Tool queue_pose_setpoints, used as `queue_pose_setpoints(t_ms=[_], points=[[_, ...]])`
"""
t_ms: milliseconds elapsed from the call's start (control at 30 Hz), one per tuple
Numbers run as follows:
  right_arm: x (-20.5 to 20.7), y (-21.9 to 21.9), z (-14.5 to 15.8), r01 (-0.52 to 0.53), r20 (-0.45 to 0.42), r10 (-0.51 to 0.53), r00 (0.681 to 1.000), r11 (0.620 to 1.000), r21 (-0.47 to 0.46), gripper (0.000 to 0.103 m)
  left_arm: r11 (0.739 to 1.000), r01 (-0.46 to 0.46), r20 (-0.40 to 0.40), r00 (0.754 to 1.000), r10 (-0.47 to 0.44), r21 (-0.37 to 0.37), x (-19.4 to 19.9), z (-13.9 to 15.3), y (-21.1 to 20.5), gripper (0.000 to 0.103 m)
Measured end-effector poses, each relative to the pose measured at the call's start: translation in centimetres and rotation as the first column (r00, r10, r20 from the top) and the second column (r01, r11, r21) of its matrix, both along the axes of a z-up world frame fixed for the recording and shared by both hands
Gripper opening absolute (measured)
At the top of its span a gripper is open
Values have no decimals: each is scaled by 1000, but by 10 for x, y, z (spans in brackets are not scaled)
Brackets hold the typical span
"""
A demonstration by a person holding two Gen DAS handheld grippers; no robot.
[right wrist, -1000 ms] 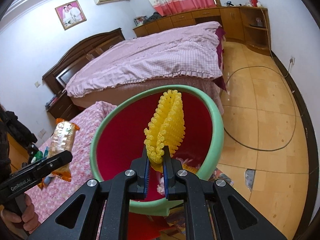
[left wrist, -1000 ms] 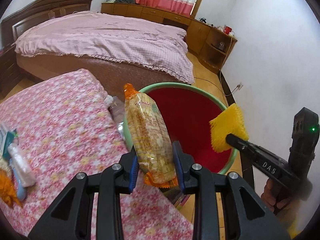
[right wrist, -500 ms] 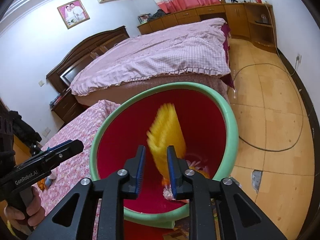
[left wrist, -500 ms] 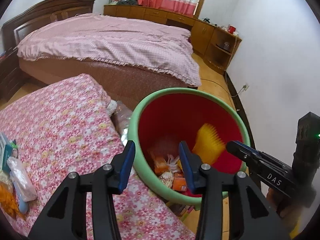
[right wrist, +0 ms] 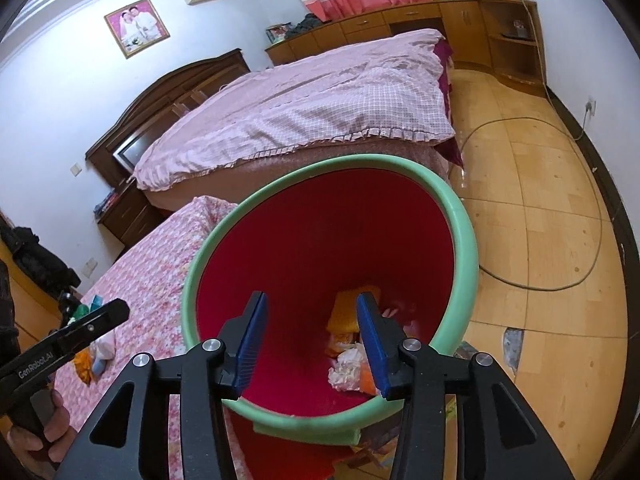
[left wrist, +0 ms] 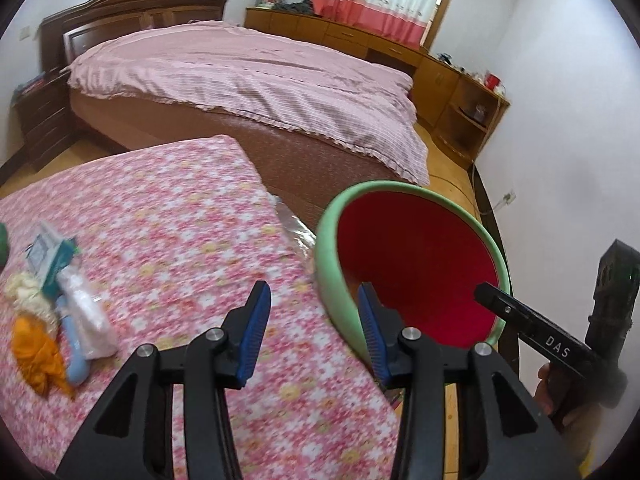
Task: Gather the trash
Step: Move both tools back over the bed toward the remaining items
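Remaining trash sits in a small pile at the left edge of the floral-cloth counter, well apart from the bin: a clear plastic-wrapped pack, a light blue piece beside it, crumpled orange wrapper, pale wad, and a teal/white packet behind. All looks light, soft, crinkly; film prob slippery, so I'd pinch the clear pack across its narrow middle and bunch the orange wrapper at a fold. Left tool is wide open w/ nothing in it, hovering over the counter edge by the bin rim. Right tool also spread open, empty, above the bin mouth; inside I see yellow, orange and white scraps at the bottom. Cloth is soft, may snag or drag w/ a low pinch. Beyond: bed w/ pink cover, wood cabinets, tiled floor w/ a cable.
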State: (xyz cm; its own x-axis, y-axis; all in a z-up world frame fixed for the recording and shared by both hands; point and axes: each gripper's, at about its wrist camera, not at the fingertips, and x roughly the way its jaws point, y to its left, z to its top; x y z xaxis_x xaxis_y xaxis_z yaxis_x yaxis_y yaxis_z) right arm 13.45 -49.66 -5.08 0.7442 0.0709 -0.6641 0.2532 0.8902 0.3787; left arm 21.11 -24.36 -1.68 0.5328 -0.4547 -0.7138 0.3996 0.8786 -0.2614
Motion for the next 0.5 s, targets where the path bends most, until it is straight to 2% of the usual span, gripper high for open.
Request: queue_pose_setpoints(t_ms=[233, 500], points=[[-11, 18, 14, -16, 17, 16, 1000, 1000, -7, 56, 998, -60, 15, 998, 60, -19, -13, 13, 35, 45], [-17, 51, 23, -57, 10, 57, 998, 998, -12, 56, 993, -118, 22, 993, 118, -31, -29, 22, 77, 45]])
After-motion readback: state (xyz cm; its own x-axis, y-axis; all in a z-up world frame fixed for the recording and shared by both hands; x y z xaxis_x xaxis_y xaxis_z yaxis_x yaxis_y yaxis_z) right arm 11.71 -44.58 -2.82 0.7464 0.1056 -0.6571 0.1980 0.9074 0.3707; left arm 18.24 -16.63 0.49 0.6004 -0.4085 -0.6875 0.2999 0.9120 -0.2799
